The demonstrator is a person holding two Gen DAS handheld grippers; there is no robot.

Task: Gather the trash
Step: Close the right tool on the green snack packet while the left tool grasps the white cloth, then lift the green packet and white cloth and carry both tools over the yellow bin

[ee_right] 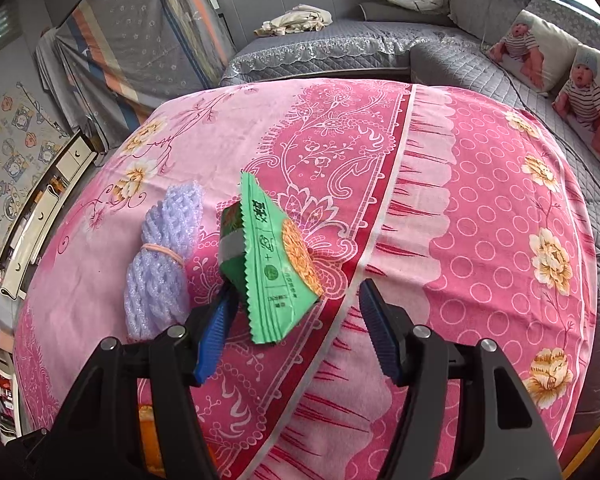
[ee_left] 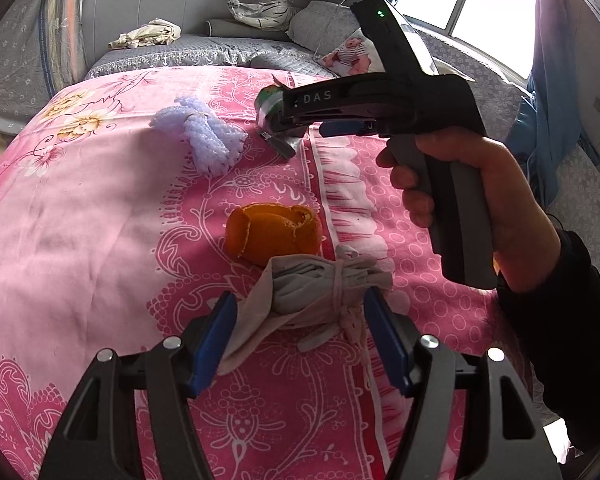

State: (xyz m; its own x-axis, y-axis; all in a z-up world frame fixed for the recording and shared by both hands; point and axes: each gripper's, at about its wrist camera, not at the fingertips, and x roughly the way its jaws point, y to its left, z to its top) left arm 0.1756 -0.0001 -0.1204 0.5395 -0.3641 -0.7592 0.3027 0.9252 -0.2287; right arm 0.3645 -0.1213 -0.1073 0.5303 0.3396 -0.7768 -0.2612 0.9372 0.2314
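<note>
On a pink floral sheet (ee_left: 80, 220) lies a grey-white cloth bundle (ee_left: 320, 280) tied with string. My left gripper (ee_left: 300, 296) is open around it, a blue pad close on each side. Just beyond sits an orange peel (ee_left: 272, 232), with a purple foam net (ee_left: 204, 132) farther back. A hand holds my right gripper (ee_left: 278, 124) at a green snack wrapper (ee_left: 270, 100). In the right wrist view the green wrapper (ee_right: 276, 256) stands on edge between the open fingers of the right gripper (ee_right: 296, 290), leaning by the left pad. The foam net (ee_right: 156, 264) lies left of it.
The sheet (ee_right: 480, 240) drapes over a rounded mound. Behind it runs a grey quilted couch (ee_right: 340, 48) with a crumpled cloth (ee_right: 292, 20), a bagged plush tiger (ee_left: 264, 0) and baby-print pillows (ee_right: 540, 48). A window (ee_left: 480, 0) is at the right.
</note>
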